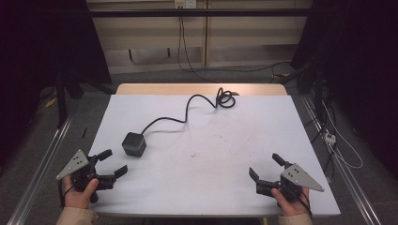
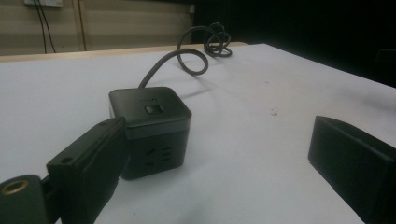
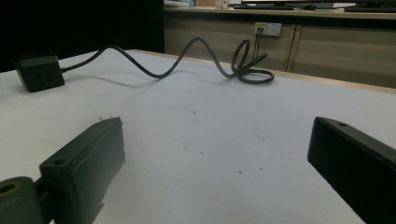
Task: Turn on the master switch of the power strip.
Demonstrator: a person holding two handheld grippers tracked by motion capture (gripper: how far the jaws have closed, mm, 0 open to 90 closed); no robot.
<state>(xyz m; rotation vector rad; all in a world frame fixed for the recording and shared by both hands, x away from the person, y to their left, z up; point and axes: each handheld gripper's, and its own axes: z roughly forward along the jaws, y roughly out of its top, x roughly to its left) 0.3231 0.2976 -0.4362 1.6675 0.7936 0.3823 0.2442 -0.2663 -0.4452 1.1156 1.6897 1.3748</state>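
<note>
One cube socket (image 1: 134, 143), one coiled cable (image 1: 187, 108) — two tongs, left (image 1: 114, 163) and right (image 1: 265, 167), both released.

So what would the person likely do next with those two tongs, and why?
Probably ease the left tongs forward around the black socket cube. They are open and empty, and in the left gripper view the cube sits just beyond one jaw. The right tongs, also open, are far from it.
</note>
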